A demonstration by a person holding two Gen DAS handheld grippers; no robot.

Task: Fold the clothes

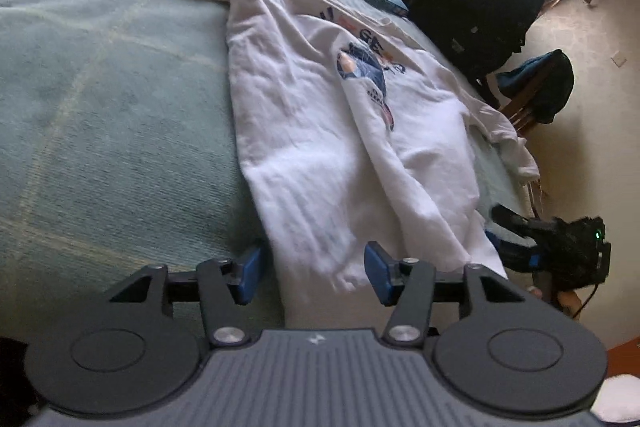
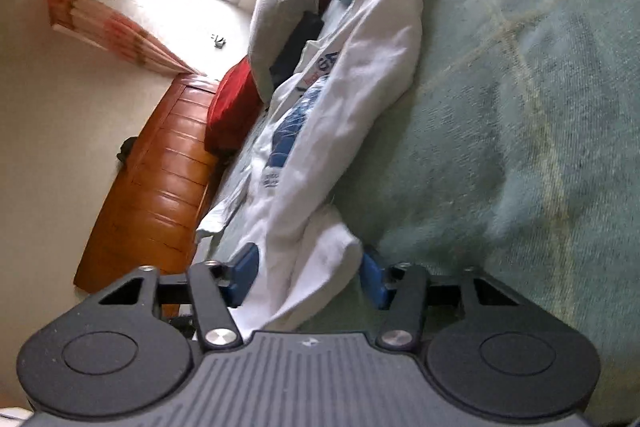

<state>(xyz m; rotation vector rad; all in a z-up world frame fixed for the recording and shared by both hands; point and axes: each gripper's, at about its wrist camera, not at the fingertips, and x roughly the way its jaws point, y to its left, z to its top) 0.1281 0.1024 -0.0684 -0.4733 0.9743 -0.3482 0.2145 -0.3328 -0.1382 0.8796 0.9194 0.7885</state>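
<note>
Bedroom, green blanket (image 1: pixel 100 99): white sweatshirt (image 1: pixel 320 147) spread near bed edge, hem nearest. Left gripper (image 1: pixel 314 273), right gripper (image 2: pixel 308 277) spread, straddling hem. Pinch both corners evenly, keep taut.

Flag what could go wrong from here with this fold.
1. Both grippers, left and right, are open around the shirt hem; closing may pinch the green blanket too.
2. The shirt lies wrinkled, one side already lapped over the print, so creases could get folded in.
3. A sleeve hangs off the bed edge and may drag.
</note>
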